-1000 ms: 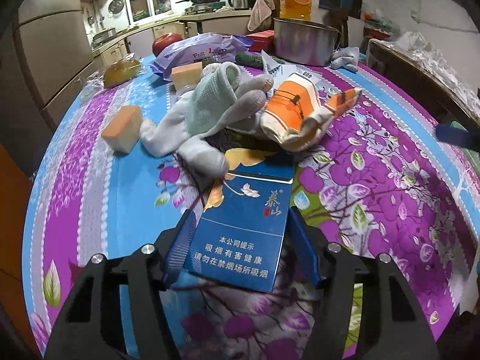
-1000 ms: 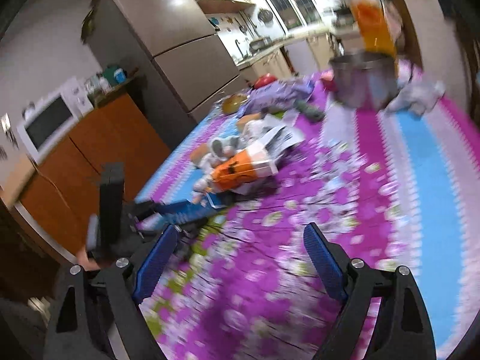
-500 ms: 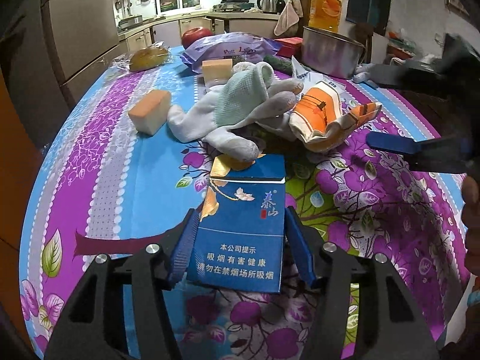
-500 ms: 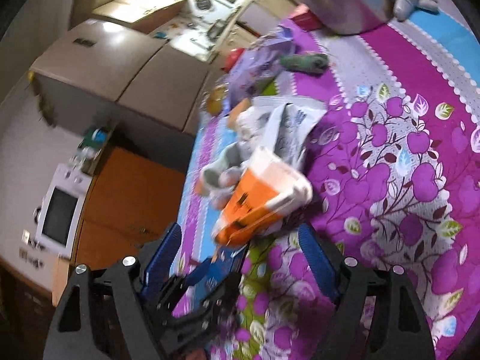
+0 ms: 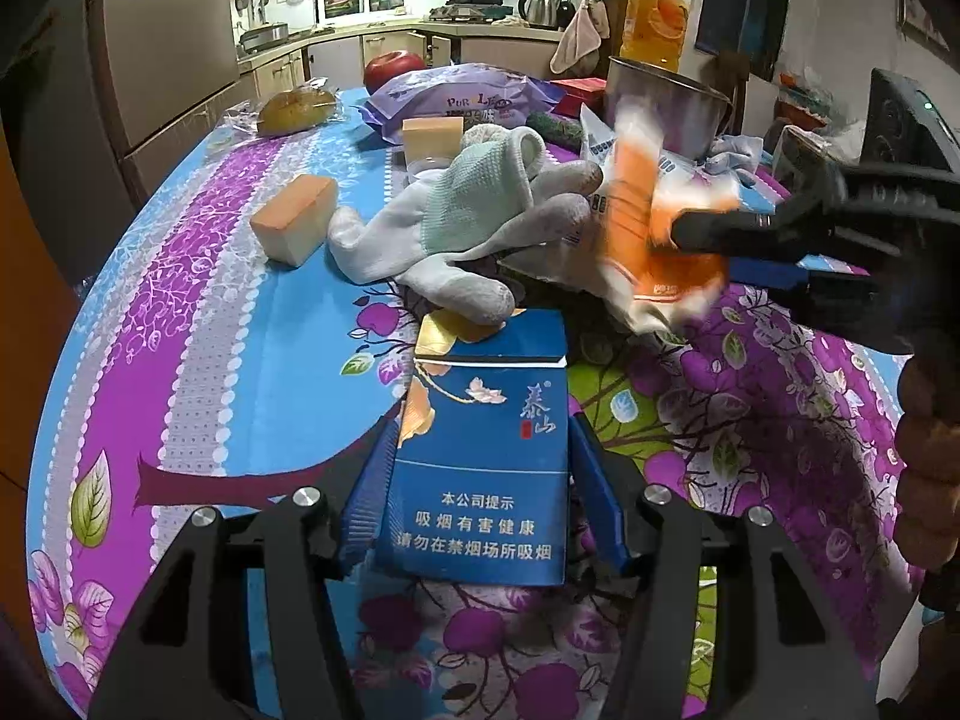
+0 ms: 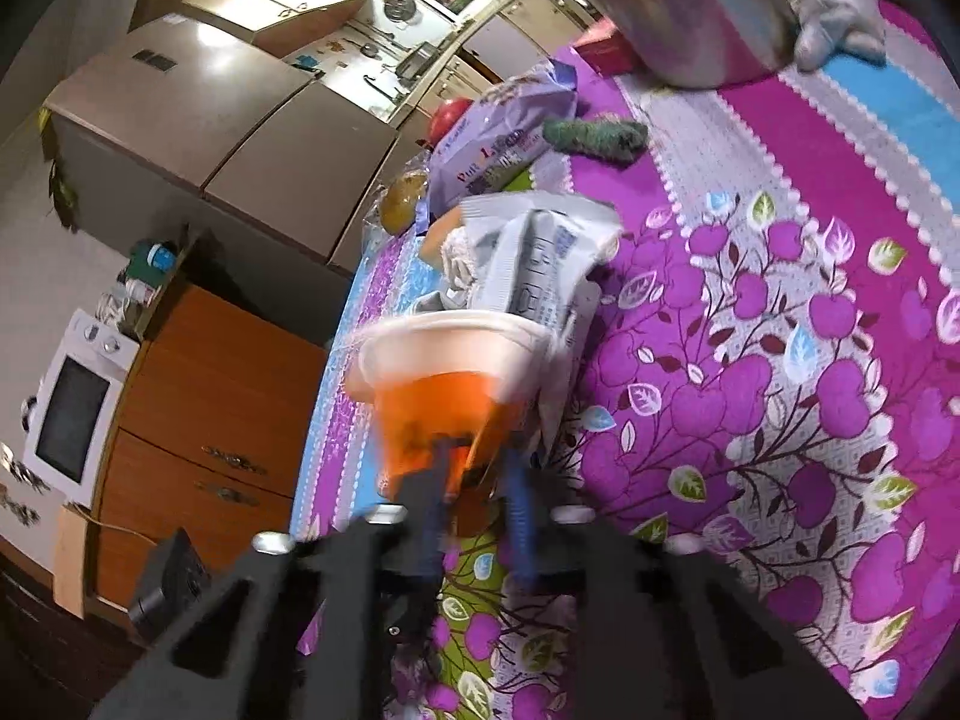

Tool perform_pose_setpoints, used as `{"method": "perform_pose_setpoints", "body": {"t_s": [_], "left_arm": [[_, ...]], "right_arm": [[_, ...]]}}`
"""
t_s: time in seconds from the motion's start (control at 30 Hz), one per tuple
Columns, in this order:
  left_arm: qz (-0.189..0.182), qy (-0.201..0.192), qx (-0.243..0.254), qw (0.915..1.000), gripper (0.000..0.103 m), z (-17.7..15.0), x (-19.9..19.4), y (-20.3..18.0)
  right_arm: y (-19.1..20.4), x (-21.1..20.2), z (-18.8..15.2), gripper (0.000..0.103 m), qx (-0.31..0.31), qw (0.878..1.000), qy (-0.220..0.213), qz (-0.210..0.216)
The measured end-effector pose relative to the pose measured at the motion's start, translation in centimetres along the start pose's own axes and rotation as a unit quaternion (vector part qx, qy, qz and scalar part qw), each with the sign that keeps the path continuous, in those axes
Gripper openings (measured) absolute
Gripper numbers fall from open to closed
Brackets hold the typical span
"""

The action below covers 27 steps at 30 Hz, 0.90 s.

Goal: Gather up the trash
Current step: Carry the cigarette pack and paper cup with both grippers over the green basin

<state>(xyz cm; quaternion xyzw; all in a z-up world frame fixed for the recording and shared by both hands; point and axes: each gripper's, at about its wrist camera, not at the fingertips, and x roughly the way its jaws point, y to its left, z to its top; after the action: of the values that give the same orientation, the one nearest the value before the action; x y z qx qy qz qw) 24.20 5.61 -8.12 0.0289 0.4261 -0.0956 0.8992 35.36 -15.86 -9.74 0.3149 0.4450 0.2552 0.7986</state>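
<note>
Clearly the right gripper pinches the orange paper cup, light and crushable, near its base; the left gripper clamps the stiff blue cigarette pack by its sides, above the table's near edge.

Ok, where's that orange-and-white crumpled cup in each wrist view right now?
Left wrist: the orange cup sits upper right of centre, blurred, pinched by the right claw coming in from the right, beside the white glove.
Right wrist: the cup is centre-left, just ahead of the closed claw tips.
Shared landmark: the steel pot at the table's far end.
</note>
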Motion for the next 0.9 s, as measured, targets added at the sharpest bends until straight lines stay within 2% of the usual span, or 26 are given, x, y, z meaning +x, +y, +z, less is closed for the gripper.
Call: {"method": "perform_pose_setpoints", "body": {"t_s": [0.2,0.33,0.47,0.6,0.7,0.9], "left_arm": [[-0.005,-0.002,-0.006,1.0000,0.054,-0.1,-0.2,-0.2],[-0.005,-0.010,-0.012,0.9999,0.054,-0.3,-0.5,-0.5],[0.011,-0.030,-0.016,0.9994,0.054,-0.6,-1.5,-0.9],[0.045,-0.057,-0.019,0.9972,0.054,-1.1,-3.1,-1.7],[0.057,-0.080,-0.027,0.9948,0.054,-1.1,-4.8,-2.5],[0.078,-0.127,-0.038,0.9881,0.054,-0.6,-8.7,-3.9]], "right_arm": [[0.6,-1.9,-1.0,0.008,-0.046,0.999,-0.018,-0.019],[1.7,-3.9,-1.9,0.008,-0.100,0.992,-0.052,-0.057],[3.5,-6.3,-3.4,0.008,-0.178,0.972,-0.100,-0.120],[5.3,-8.9,-5.3,0.008,-0.240,0.945,-0.144,-0.169],[6.4,-10.5,-6.7,0.008,-0.277,0.925,-0.169,-0.199],[7.1,-13.1,-8.7,0.008,-0.302,0.905,-0.194,-0.228]]}}
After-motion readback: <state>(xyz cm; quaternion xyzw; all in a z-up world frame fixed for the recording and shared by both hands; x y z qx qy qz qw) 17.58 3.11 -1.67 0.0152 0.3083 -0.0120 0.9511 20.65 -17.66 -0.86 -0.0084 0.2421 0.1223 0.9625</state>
